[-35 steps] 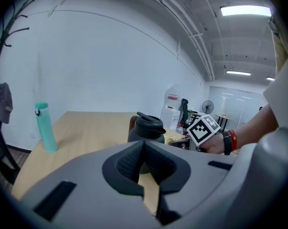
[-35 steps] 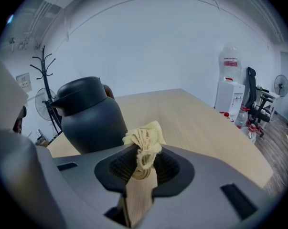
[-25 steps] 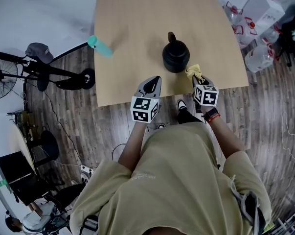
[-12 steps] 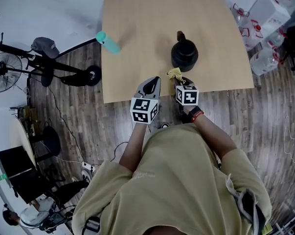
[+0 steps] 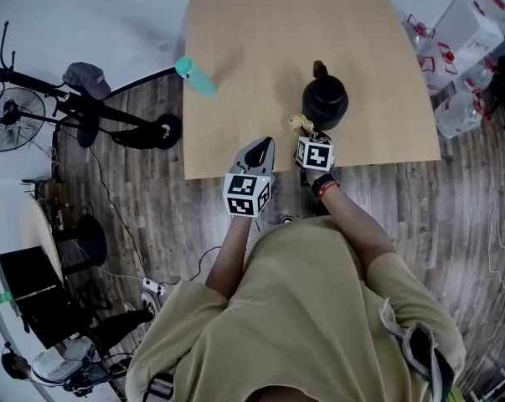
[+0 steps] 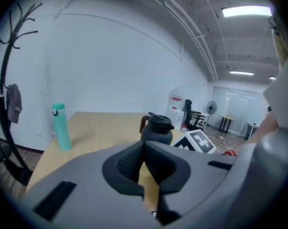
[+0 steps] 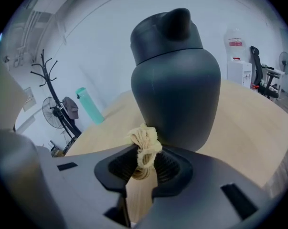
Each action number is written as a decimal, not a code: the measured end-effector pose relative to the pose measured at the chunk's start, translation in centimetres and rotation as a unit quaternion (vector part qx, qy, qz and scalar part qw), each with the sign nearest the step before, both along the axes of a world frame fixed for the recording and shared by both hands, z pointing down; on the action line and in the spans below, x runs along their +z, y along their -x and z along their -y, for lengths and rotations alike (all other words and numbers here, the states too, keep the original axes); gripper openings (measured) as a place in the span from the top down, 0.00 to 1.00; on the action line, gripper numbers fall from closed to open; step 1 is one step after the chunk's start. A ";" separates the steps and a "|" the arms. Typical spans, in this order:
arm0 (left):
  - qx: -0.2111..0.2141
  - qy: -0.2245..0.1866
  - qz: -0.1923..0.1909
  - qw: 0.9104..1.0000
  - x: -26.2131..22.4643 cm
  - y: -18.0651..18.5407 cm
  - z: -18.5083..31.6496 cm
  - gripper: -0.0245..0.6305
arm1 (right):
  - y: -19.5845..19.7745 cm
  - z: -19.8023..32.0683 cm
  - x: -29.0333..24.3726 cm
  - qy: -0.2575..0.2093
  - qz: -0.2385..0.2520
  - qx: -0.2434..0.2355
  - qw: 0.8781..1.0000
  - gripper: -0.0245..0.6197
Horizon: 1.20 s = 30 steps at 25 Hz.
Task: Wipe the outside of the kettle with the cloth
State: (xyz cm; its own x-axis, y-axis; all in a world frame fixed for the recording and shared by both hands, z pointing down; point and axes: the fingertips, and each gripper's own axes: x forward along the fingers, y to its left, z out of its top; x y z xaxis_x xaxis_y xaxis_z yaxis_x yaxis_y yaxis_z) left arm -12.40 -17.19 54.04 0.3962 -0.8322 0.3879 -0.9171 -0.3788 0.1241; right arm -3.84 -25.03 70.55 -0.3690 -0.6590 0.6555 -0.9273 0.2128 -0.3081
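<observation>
A black kettle stands on the wooden table near its front edge, handle pointing away from me. In the right gripper view the kettle fills the middle, very close. My right gripper is shut on a bunched yellow cloth, which sits just left of the kettle's base; touching cannot be told. My left gripper hovers over the table's front edge, jaws shut with nothing between them. From the left gripper view the kettle stands ahead to the right.
A teal bottle stands at the table's left edge, also in the left gripper view as a teal bottle. A coat stand with a cap and a fan are on the floor at left. Water jugs and boxes crowd the right side.
My right gripper with the cloth has swung from the kettle's right front round to its left front. The left gripper has stayed put.
</observation>
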 end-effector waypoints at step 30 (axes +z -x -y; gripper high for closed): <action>0.041 -0.004 -0.011 0.999 0.7 -5.1 1.4 0.93 | -11.0 -1.2 0.9 0.014 -0.055 0.012 0.998 0.80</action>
